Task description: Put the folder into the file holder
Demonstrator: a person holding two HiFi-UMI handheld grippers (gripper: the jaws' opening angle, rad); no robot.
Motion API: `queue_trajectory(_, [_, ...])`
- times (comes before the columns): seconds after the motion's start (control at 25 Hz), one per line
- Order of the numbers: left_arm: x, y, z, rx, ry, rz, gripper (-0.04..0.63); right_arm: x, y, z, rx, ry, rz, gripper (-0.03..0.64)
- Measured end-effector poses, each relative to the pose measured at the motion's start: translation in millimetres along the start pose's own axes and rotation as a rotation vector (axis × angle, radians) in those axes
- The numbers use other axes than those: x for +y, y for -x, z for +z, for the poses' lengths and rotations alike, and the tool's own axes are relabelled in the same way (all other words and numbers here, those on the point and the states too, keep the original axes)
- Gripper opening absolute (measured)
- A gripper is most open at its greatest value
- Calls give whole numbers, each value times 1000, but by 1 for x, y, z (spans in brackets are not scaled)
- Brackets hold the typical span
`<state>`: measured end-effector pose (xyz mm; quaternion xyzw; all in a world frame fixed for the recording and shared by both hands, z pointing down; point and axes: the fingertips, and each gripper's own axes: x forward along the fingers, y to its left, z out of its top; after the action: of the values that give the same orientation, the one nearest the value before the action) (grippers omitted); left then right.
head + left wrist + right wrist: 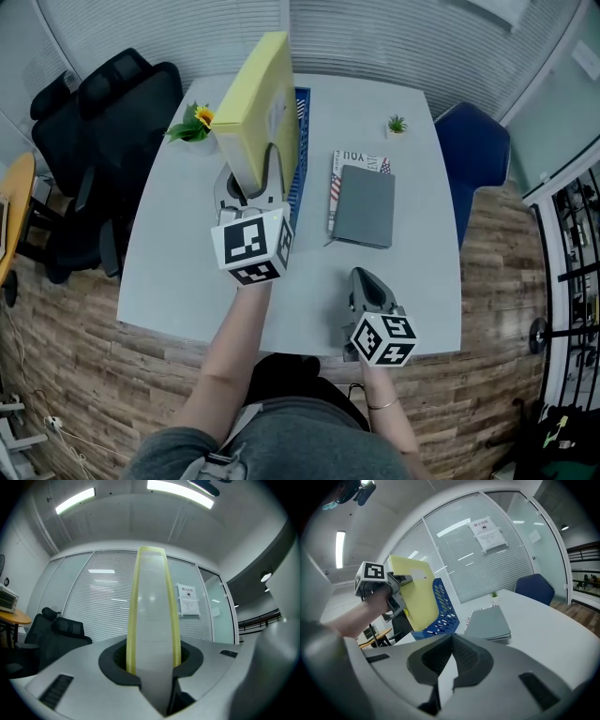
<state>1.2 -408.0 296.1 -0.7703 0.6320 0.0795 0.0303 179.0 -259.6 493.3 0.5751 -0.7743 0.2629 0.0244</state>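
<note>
A yellow folder (255, 108) stands upright on its edge, and my left gripper (253, 187) is shut on its near lower edge. In the left gripper view the folder's pale spine (153, 620) rises straight up from between the jaws. The blue perforated file holder (301, 155) stands on the white table right against the folder's right side. From the right gripper view the folder (415, 597) overlaps the holder (443, 611); whether its bottom is inside I cannot tell. My right gripper (366, 281) hovers low near the table's front edge, shut with nothing in it.
A grey notebook (366, 206) lies on a printed book (345, 161) right of the holder. A sunflower pot (194, 125) and a small plant (397, 125) sit at the back of the table (178, 272). A black chair (103, 141) stands left, a blue chair (480, 150) right.
</note>
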Motion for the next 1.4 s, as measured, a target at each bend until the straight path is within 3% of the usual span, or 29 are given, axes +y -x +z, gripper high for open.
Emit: queue_trajectory(1.4, [-1,29,-115,320,-69,-1,189,8,11,-7,9,8,17,6])
